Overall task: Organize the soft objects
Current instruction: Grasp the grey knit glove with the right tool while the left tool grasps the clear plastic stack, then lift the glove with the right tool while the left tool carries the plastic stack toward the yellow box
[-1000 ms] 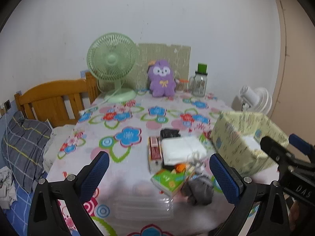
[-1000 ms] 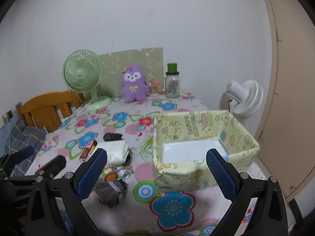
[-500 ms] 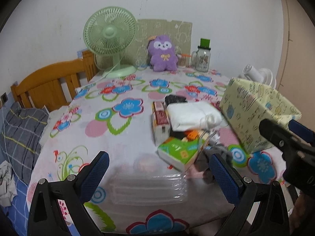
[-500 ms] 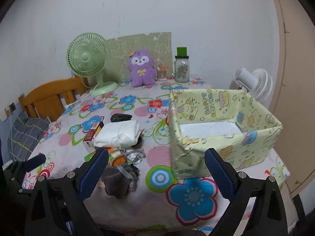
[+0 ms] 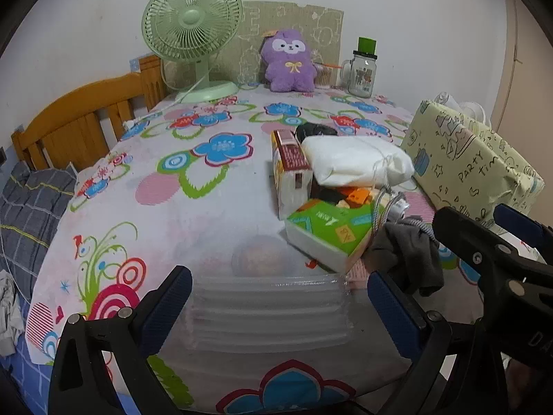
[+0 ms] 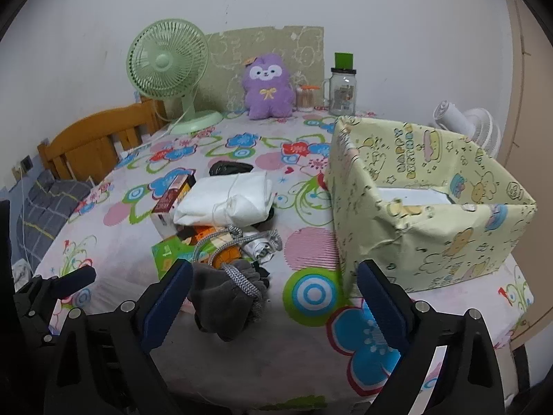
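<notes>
Since the earlier frames both grippers have been brought lower and closer to the pile of things on the bench [image 5: 207,207]. In the left wrist view, the left gripper [image 5: 276,301] is held with its jaws wide and empty above a stack of clear plastic lids [image 5: 269,311] at the near edge; the grey cloth pouch [image 5: 408,252] lies just right of them, touching a green box [image 5: 328,231], with a white cloth bag [image 5: 356,160] resting on top of the pile behind. In the right wrist view, the right gripper [image 6: 273,297] is seen with jaws wide and empty, the grey cloth pouch [image 6: 224,297] lying between them nearer the left finger, and the yellow patterned box [image 6: 432,228] standing open to the right. A purple plush toy [image 6: 268,86] is seated at the far edge beside a green fan [image 6: 169,69].
</notes>
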Motion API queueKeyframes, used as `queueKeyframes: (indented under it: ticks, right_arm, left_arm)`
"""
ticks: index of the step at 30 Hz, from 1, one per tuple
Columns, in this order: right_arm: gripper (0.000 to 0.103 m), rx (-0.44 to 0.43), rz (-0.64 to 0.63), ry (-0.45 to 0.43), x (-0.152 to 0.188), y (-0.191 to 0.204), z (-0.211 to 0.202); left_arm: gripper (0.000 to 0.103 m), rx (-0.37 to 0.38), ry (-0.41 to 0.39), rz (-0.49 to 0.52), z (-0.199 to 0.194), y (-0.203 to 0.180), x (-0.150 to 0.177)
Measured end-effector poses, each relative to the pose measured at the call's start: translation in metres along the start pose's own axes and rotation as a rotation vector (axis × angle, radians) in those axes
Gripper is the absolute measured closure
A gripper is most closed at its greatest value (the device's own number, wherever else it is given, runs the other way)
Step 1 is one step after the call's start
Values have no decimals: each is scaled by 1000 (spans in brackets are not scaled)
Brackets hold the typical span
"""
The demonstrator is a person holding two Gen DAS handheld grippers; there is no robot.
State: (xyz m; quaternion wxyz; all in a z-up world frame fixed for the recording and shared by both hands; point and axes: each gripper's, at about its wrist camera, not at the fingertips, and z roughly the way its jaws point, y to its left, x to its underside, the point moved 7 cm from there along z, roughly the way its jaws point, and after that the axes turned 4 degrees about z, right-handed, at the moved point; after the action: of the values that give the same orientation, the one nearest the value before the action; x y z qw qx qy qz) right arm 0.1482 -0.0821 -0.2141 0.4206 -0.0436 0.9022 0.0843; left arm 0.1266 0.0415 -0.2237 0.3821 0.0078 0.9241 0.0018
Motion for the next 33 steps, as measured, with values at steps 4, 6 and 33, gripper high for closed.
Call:
queueKeyframes:
  ticks: [4,6,33]
  right_arm:
    - [6,-13,-10,25,5,6,8]
    - [6,-20,-19,36,6,10,11]
    - [40,-41,-37,123,26,24,37]
  left_arm:
    - [1,0,18,1,6,1,5]
    - [1,-3,24,2,8,2,7]
    - [11,-22,37,8,16,1,16]
